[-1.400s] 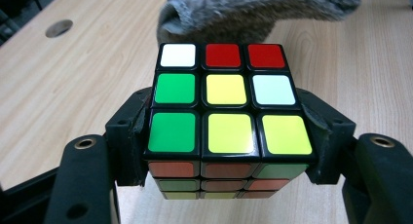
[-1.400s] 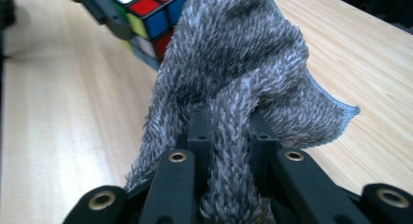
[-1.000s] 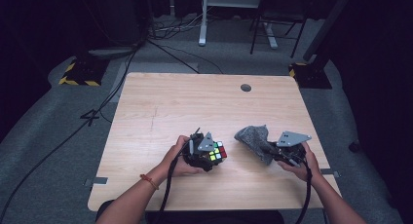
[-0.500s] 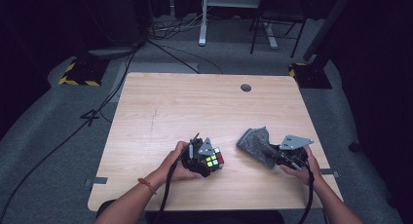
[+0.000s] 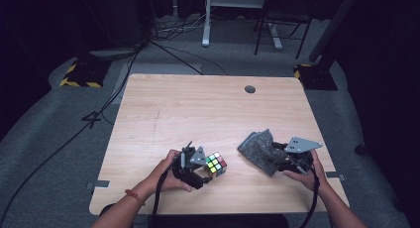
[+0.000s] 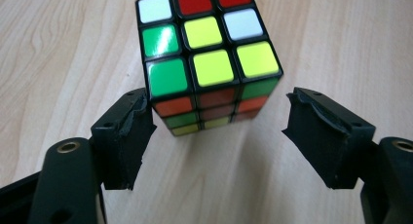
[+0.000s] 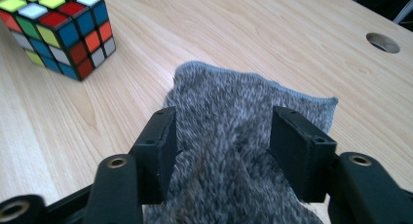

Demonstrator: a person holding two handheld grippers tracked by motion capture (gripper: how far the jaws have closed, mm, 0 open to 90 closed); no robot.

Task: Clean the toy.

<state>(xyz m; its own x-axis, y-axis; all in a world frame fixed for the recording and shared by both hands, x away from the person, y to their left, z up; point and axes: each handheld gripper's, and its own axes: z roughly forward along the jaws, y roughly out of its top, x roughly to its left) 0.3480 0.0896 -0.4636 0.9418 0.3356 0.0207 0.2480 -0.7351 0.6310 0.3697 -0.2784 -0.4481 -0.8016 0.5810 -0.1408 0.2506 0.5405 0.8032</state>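
A scrambled puzzle cube (image 5: 216,163) (image 6: 209,58) rests on the wooden table (image 5: 198,109) near its front edge. My left gripper (image 5: 206,171) (image 6: 219,100) is just behind the cube. Its jaws have just been opening and stand apart on either side of the cube's near lower corner, without pressing on it. To the right lies a crumpled grey cloth (image 5: 257,146) (image 7: 243,92). My right gripper (image 5: 275,156) (image 7: 226,117) is over the cloth's near end. Its jaws have just been opening too, and the cloth lies loose between them. The cube (image 7: 58,34) also shows far left in the right gripper view.
A round cable hole (image 5: 250,89) (image 7: 382,42) sits in the table's far right part. Bare wood stretches across the far and left parts of the table. Cables and stand legs lie on the grey floor beyond the table.
The left gripper's jaws have opened off the cube and the hand has drawn back toward the person. The right gripper's jaws have spread wide over the cloth, which has settled on the table.
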